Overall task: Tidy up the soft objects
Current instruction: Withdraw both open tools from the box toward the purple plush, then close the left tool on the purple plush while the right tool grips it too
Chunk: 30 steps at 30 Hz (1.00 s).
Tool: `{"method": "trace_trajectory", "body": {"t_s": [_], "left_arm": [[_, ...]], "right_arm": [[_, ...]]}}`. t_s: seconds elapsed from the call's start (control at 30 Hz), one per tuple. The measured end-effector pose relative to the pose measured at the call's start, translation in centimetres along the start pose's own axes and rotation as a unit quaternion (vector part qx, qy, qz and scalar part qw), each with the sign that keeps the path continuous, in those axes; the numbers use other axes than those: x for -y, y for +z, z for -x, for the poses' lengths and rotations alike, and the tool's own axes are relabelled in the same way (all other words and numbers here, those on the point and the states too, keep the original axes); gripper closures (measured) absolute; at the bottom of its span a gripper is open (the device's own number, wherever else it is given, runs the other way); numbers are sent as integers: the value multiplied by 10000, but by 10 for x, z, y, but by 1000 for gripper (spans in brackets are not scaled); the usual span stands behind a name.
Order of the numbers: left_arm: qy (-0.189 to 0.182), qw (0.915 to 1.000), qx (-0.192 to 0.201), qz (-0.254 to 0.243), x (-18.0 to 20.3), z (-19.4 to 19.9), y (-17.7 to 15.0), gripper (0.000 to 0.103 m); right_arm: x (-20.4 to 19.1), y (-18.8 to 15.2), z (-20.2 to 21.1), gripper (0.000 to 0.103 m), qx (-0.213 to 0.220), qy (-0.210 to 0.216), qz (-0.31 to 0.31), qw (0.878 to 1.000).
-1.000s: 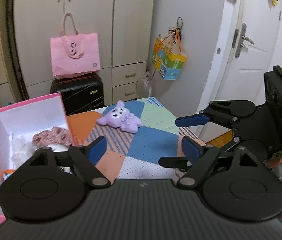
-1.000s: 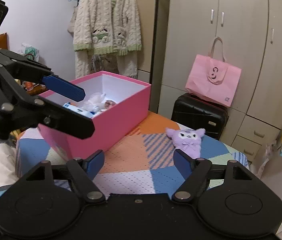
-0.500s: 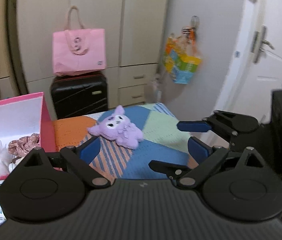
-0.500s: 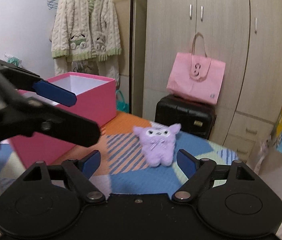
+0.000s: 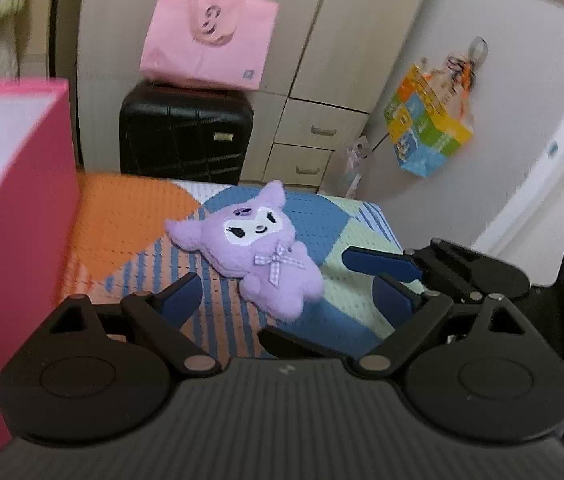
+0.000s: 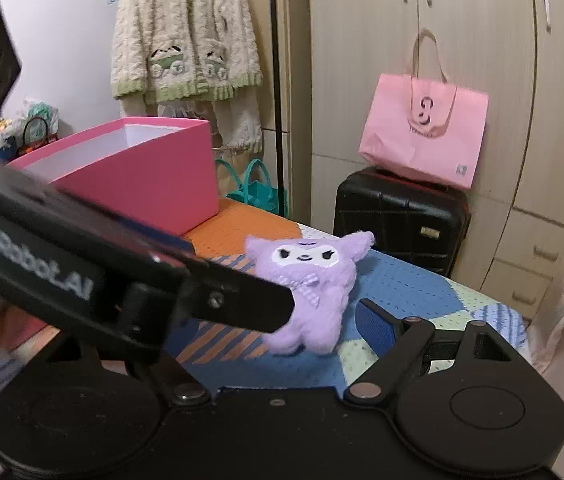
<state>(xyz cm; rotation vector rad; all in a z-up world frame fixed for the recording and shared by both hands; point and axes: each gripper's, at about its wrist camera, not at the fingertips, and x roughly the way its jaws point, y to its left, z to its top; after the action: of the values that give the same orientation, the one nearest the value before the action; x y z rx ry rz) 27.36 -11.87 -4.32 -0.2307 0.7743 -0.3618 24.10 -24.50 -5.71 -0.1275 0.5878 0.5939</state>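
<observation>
both grippers, left [image 5: 285,296] closing and right [image 6: 282,320] wide, empty: straddle plush [image 5: 258,248] beside box [image 6: 142,176], squeeze gently.

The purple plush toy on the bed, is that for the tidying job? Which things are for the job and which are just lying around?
For the job:
purple plush toy
pink box
left gripper
right gripper

Just lying about:
pink tote bag
black suitcase
knitted cardigan
colourful hanging bag
teal bag
</observation>
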Motion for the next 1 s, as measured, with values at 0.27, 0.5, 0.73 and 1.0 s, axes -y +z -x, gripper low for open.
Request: {"method": "trace_trajectory", "body": {"t_s": [0.27,0.5,0.73,1.0], "left_arm": [[46,9992,-2,391,-18,-26,0,17],[-259,9981,-85,555,-21,-30,-8,19],[-355,9974,91,623,-21,-28,-11,22],[-273,9954,182,905,-33,-31,-7,22]], "right_arm": [[10,-2,-28,15,-129,316,-275,9990],[6,-3,-38,30,-324,93,-203,9992],[3,-11,-26,54,-210,-113,-391,9990],[-5,-20,-11,56,-261,-103,-674,9973]]}}
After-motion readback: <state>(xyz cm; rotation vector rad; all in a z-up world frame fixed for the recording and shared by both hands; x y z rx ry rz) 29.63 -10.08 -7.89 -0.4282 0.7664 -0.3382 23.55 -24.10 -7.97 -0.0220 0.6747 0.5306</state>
